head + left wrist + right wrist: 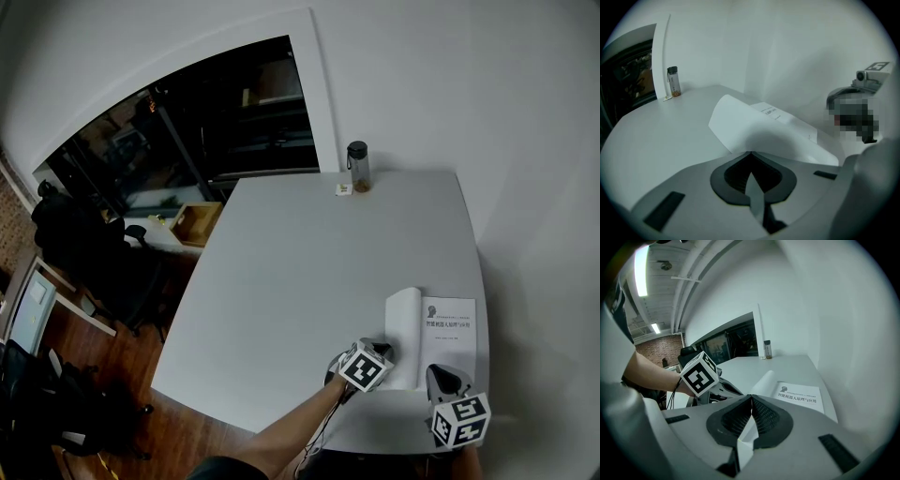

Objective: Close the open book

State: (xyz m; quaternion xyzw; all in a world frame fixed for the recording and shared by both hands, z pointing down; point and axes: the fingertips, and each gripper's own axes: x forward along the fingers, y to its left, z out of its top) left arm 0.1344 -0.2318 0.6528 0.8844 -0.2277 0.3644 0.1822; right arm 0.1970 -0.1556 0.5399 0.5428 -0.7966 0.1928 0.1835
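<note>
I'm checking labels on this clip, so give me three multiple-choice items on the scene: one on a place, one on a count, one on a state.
1. Where does the bottle stand?
A. At the far edge of the table
B. At its near edge
C. In its middle

2. How many books lie there?
A. One
B. Two
C. Three

3. How is the book?
A. Shut flat
B. Open, with a leaf curled upward
C. Standing on end

Answers:
1 A: the bottle stands by the wall, farthest from the person.
2 A: only one book shows.
3 B: its left leaf arches up beside the printed page.
</note>
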